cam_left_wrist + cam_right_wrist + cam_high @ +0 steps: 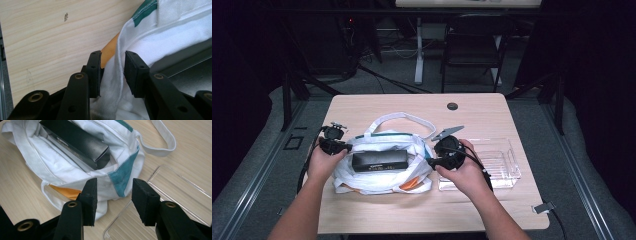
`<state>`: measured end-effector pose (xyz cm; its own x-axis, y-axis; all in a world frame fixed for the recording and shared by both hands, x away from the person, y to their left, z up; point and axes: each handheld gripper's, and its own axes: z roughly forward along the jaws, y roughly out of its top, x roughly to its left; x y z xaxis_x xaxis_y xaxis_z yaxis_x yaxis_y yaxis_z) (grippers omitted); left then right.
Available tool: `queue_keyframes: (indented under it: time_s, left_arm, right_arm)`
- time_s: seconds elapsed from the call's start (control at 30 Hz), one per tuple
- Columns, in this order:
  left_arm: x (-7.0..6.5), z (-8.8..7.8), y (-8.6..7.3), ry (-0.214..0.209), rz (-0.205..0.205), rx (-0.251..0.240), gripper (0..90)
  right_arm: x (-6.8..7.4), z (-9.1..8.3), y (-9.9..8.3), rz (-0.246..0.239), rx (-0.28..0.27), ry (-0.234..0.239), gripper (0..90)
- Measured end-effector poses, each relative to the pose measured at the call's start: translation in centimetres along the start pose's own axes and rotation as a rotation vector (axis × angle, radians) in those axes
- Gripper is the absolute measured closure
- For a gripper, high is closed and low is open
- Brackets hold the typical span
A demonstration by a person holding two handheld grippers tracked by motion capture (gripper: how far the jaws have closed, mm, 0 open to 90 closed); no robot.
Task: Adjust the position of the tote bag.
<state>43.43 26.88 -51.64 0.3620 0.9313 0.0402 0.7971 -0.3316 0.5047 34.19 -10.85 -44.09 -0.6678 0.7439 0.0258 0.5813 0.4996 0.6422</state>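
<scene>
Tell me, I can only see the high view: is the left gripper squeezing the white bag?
Observer: It doesn't look like it. In the left gripper view, the left gripper has its jaws apart, and the white bag's stitched rim hangs loose between them.
Operator: Is the right gripper holding anything?
Observer: No. The right gripper is open with nothing between its jaws. It hovers over the bag's edge and the clear tray.
Operator: How is the black box sitting?
Observer: The black box lies in the bag's open mouth. One end points toward a teal patch on the rim.
</scene>
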Motion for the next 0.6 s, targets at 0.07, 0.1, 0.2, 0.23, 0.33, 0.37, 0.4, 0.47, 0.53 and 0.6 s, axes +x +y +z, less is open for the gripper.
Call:
queue_keyframes:
  time_s: [0.07, 0.1, 0.2, 0.23, 0.33, 0.37, 0.4, 0.47, 0.53, 0.6]
  left_arm:
    - [0.1, 0.0, -0.2, 0.0, -0.009, -0.001, 65.6]
    - [0.2, -0.1, -0.2, 0.002, -0.005, 0.004, 65.0]
    - [0.3, -0.2, -0.3, 0.003, 0.001, 0.012, 63.2]
    - [0.3, -0.4, -0.3, 0.005, 0.005, 0.01, 62.8]
    - [0.4, -0.8, -0.4, 0.006, 0.008, -0.007, 61.0]
    - [0.4, -0.9, -0.4, 0.006, 0.012, -0.01, 60.1]
    - [0.5, -1.1, -0.5, 0.004, 0.014, -0.012, 60.1]
    - [0.5, -1.4, -0.5, 0.006, 0.016, -0.025, 60.8]
    - [0.5, -1.7, -0.5, -0.007, 0.006, -0.042, 61.3]
    - [0.4, -2.0, -0.5, -0.019, 0.003, -0.053, 61.3]
  right_arm:
    - [0.0, -0.2, -0.3, 0.004, -0.006, 0.005, 56.1]
    - [0.0, -0.3, -0.5, 0.007, -0.009, 0.007, 56.1]
    - [0.1, -0.3, -1.0, 0.004, -0.003, 0.006, 56.1]
    - [0.0, -0.3, -1.2, 0.008, -0.003, 0.006, 56.1]
    - [-0.2, 0.0, -1.7, 0.022, -0.002, 0.014, 56.0]
    - [-0.2, 0.2, -2.0, 0.029, -0.003, 0.019, 56.0]
    - [-0.2, 0.3, -2.1, 0.027, 0.0, 0.019, 56.0]
    - [-0.3, 0.5, -2.3, 0.011, 0.025, 0.029, 55.9]
    - [-0.4, 0.5, -2.4, 0.023, 0.015, 0.032, 55.8]
    - [-0.5, 0.6, -2.7, 0.032, 0.011, 0.033, 55.8]
